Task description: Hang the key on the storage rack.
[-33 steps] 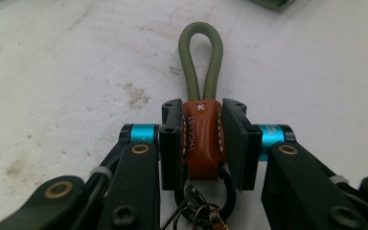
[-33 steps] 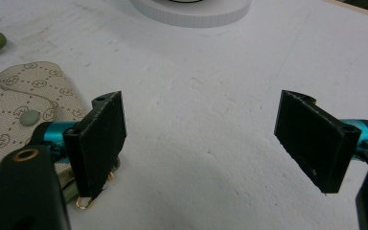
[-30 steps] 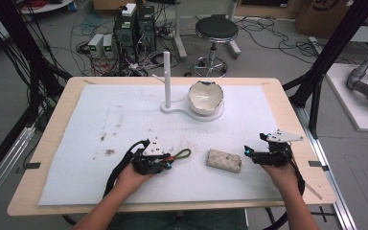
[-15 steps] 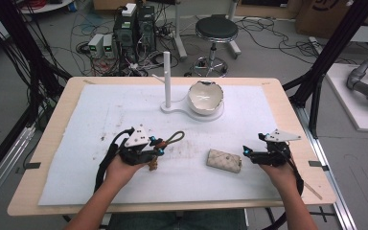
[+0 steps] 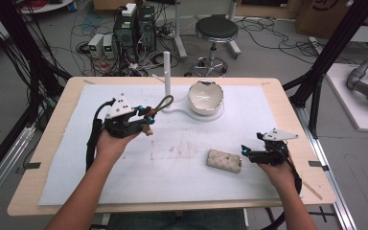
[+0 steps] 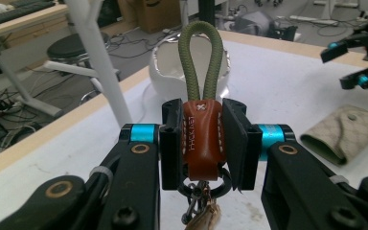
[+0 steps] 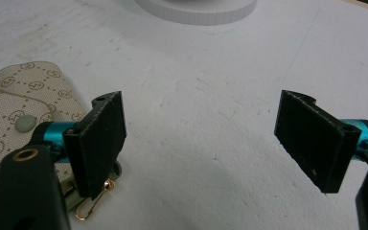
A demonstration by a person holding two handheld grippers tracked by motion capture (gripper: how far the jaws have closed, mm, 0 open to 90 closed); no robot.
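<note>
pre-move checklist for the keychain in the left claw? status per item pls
1. Left claw shut on the keychain, pads on the brown leather tab: ok.
2. Green cord loop free, sticking out past the jaws: ok.
3. Keychain lifted off the white mat: ok.
4. White post standing upright beside the bowl, nothing on it: ok.
5. Right claw open with nothing between the jaws, next to the beige pouch: ok.
6. Metal ring and clip hanging under the tab clear of snags: cannot tell.
</note>
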